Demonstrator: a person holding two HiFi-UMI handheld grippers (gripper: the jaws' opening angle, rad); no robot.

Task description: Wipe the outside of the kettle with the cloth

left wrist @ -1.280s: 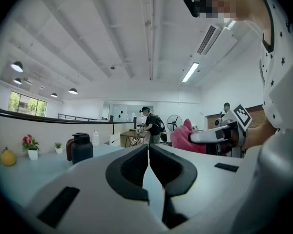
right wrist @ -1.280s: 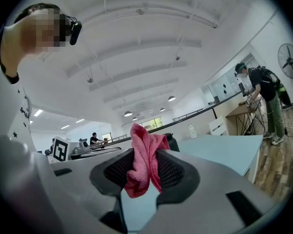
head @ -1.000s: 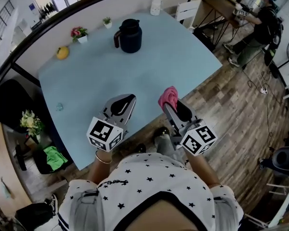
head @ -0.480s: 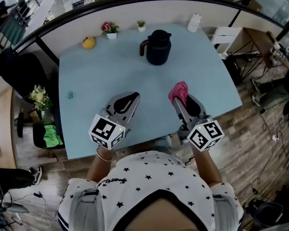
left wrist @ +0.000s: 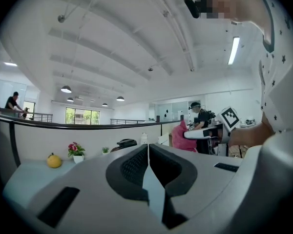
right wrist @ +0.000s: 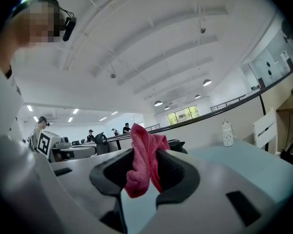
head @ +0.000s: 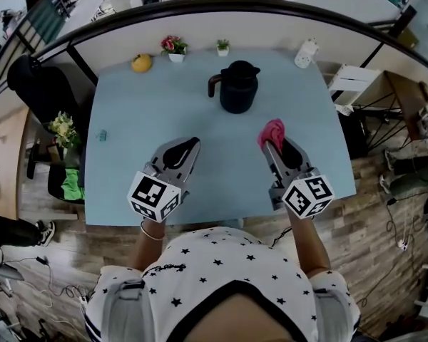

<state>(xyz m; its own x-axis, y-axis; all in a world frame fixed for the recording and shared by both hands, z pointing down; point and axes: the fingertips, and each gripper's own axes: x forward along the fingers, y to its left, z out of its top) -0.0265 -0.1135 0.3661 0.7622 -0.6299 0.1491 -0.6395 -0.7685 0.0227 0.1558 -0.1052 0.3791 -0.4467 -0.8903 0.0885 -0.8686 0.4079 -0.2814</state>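
Tabletop point(head: 135, 134): over the last second this pale blue surface has swung from a skewed position to lie square across the middle of the head view. Judgement: the person has turned to face the work. The task is at the approach stage and no wiping has begun.

Kettle point(head: 239, 87): dark and upright, with its handle toward frame left. It has shifted from left of centre to the upper centre of the frame. It now stands ahead of the two grippers, between their lines and well apart from both.

Left gripper point(head: 189, 147): held over the near part of the tabletop, lower left of centre, pointing up the frame. Its jaws are closed together with nothing between them.

Right gripper point(head: 274, 148): held lower right of centre, about level with the left one and pointing the same way. Its place in the frame is almost unchanged. Its jaws are clamped on the cloth.

Cloth point(head: 272, 132): pink and bunched, standing up out of the right jaws, clear of the kettle.

Far edge of the tabletop: a yellow fruit point(head: 140, 63), a flower pot point(head: 174, 47) and a white bottle point(head: 306, 52)
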